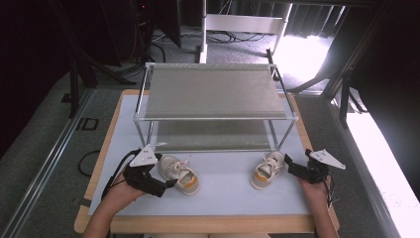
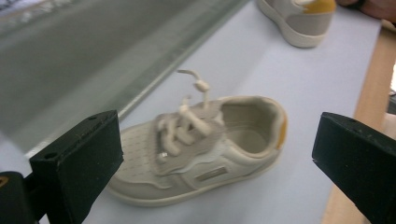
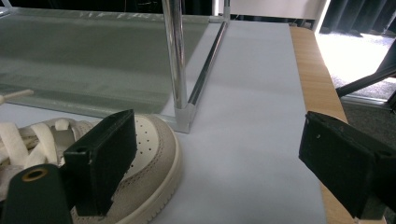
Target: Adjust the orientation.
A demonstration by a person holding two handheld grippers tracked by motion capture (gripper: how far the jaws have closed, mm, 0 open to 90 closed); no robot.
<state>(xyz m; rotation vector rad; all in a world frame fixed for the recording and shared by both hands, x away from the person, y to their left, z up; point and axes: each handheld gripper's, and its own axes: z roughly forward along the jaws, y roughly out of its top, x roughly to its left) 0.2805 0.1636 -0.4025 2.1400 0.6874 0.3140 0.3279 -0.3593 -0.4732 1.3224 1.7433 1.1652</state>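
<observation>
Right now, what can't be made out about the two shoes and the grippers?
- Right shoe: heel cut off by the right gripper view's left edge; a finger covers its side.
- Far shoe: front cut off by the left gripper view's top edge.
- Left shoe: blurred, side label unreadable.

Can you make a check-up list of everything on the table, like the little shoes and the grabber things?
Surface: pale mat over a wooden table, bare in front.
Job's things: left shoe and right shoe, cream with yellow heels, both on the mat in front of the two-shelf rack; both shelves bare.
Clutter: nothing seen.
Grippers: left gripper open, jaws either side of the left shoe, not touching it; right gripper open, left jaw in front of the right shoe's toe, contact unclear.
Cables: black cable trails from the left gripper; more cables on the floor.
Surroundings: grey floor, dark frame posts, bright light at right.
</observation>
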